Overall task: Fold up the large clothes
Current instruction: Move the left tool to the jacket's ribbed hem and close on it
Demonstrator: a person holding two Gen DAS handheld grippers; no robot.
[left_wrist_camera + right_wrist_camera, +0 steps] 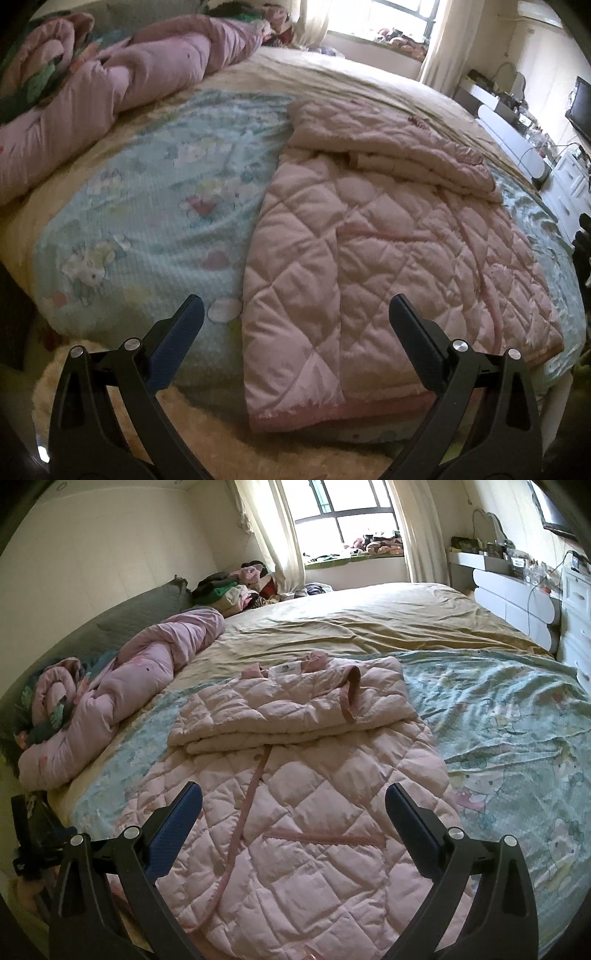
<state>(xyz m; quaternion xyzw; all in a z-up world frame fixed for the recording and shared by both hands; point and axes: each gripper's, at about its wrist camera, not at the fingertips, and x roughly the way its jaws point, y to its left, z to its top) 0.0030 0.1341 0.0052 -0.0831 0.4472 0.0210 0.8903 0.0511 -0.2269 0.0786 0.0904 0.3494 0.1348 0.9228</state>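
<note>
A pink quilted garment [295, 794] is lying flat on the near part of the bed, on top of a pale blue cartoon-print sheet [517, 738]. Its upper part is folded down over the body, making a thick band across the garment at about 12 o'clock from the right gripper [293, 812]; a darker pink trimmed edge [349, 698] is curling over that fold, and a small white label is showing near the collar. In the left wrist view the same garment [388, 258] is spreading from the centre toward 3 o'clock, with its hem hanging just over the near edge of the mattress at 6 o'clock.

The left gripper [295, 325] is hovering above the hem with its jaws spread wide, holding nothing. The right gripper is likewise gaping wide and empty, poised over the lower body of the garment without touching it.

A rolled pink duvet [122, 686] is lying along the bed at 10 o'clock, well apart from the garment. A tan bedspread [351, 627] is covering the far half of the bed. Beyond it, a window with cream curtains [347, 520] is sitting at 12 o'clock, a heap of clothes [236, 590] at 11 o'clock, and white drawers [517, 602] at 2 o'clock.
</note>
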